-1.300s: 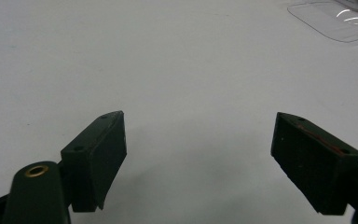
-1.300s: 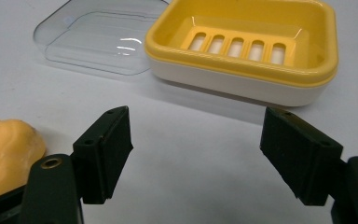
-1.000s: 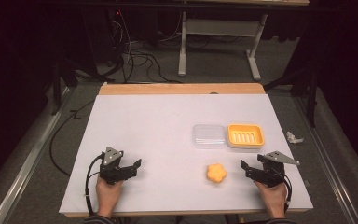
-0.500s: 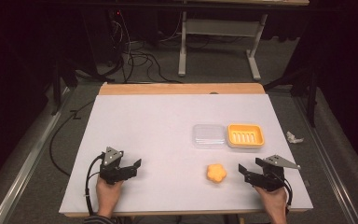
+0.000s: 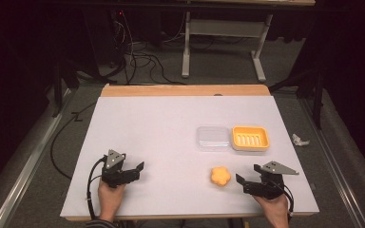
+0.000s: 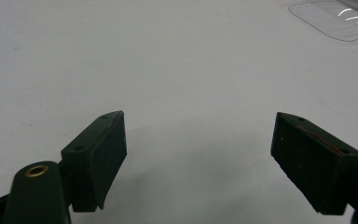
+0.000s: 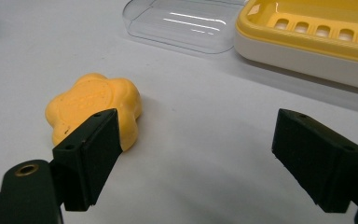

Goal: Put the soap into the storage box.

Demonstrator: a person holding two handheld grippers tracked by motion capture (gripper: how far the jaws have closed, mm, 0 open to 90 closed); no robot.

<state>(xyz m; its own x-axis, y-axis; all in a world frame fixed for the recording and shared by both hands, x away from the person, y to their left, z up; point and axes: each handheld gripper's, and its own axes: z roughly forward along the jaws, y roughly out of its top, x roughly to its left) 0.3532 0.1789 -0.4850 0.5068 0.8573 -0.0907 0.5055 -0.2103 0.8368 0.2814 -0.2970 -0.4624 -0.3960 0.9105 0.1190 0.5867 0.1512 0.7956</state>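
Yellow soap dish near the table's right edge holds nothing; clear lid lies touching its left side. Flower-shaped soap lies flat toward the front edge, without a long axis. Right gripper, jaws just opening and spread, sits just beside it with nothing between them. Left gripper is spread, bare.

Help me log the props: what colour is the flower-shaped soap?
Orange-yellow; the flower-shaped soap shows best in the right gripper view.

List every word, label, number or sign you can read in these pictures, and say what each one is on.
No text can be read anywhere.
Orange flower-shaped soap bar: a round embossed stamp on its top face, too faint and blurred to read.
Yellow slotted soap dish: no lettering seen.
Clear plastic lid: only glare streaks, no lettering.
White table top: no markings.
Red scratch-like line on one black pad of the left gripper: not writing.
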